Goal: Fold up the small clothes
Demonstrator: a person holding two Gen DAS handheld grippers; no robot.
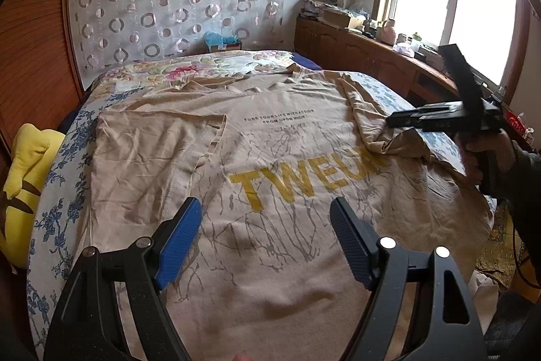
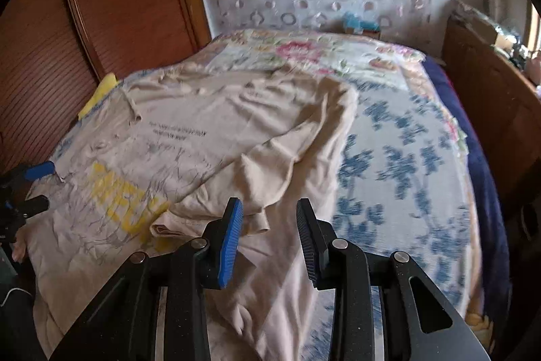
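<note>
A beige T-shirt (image 1: 270,164) with yellow letters lies spread on the bed. Its left side is folded in over the body (image 1: 152,151). The right sleeve (image 1: 372,127) is bunched up in loose folds. My left gripper (image 1: 267,225) hovers open over the shirt's lower half, with nothing between its fingers. My right gripper (image 2: 270,225) is over the crumpled sleeve (image 2: 270,164); its jaws stand partly apart and pinch no cloth. In the left wrist view the right gripper (image 1: 392,120), held by a hand (image 1: 487,154), is at the sleeve's edge. The left gripper (image 2: 39,188) shows at the right wrist view's left edge.
The bed carries a blue-flowered sheet (image 2: 405,158) and a pink floral cover (image 1: 189,70) at the far end. A yellow cushion (image 1: 23,178) lies at the left edge by a wooden wardrobe (image 1: 33,56). A cluttered wooden cabinet (image 1: 355,49) runs under the window on the right.
</note>
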